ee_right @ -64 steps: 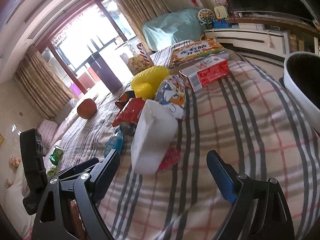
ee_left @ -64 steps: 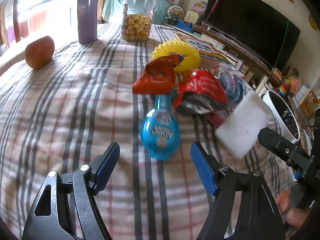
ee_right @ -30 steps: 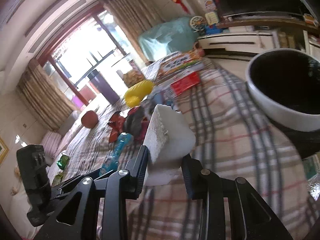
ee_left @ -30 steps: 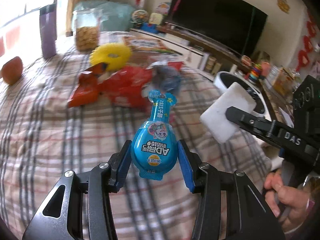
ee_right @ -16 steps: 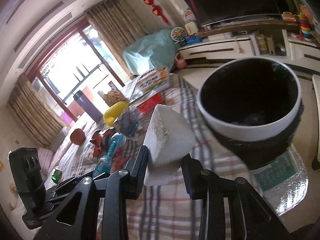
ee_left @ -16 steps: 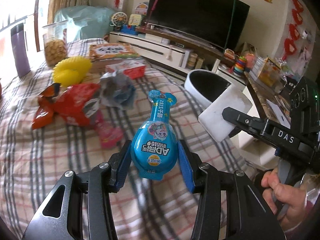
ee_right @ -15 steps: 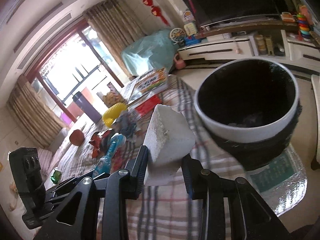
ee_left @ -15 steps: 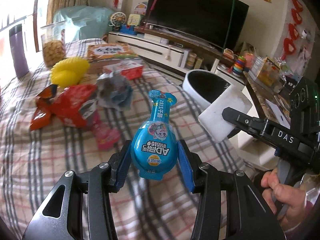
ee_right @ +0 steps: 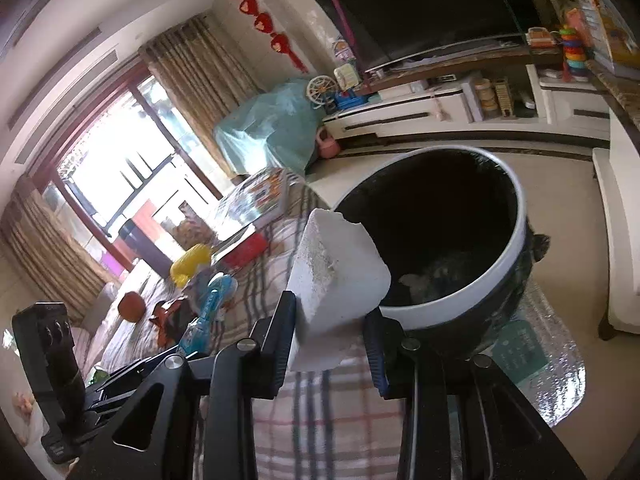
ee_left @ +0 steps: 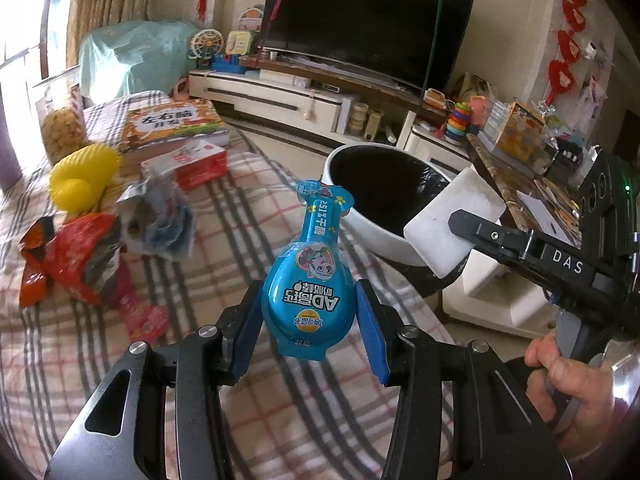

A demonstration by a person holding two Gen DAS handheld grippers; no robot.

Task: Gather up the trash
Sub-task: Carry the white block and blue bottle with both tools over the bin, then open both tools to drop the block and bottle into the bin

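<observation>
My left gripper (ee_left: 308, 316) is shut on a blue bottle-shaped snack packet (ee_left: 308, 292) and holds it above the checked tablecloth, short of the bin. My right gripper (ee_right: 330, 320) is shut on a white foam block (ee_right: 336, 272), held at the near rim of a white bin with a black liner (ee_right: 516, 236). The block (ee_left: 452, 224) and the bin (ee_left: 372, 232) also show in the left wrist view, off the table's right edge. Red and orange wrappers (ee_left: 72, 256), a crumpled silver-blue wrapper (ee_left: 160, 216) and a pink wrapper (ee_left: 140, 316) lie on the table at left.
A yellow ring toy (ee_left: 80, 176), a red-white box (ee_left: 188, 164), a book (ee_left: 168, 124) and a biscuit jar (ee_left: 60, 124) stand further back on the table. A TV and low cabinet (ee_left: 280, 92) line the far wall. Some trash lies inside the bin (ee_right: 424, 280).
Both grippers closed on their items, lifted them and swung right toward the bin. In the last half second the bin has come closer, and the foam block now reaches its rim.
</observation>
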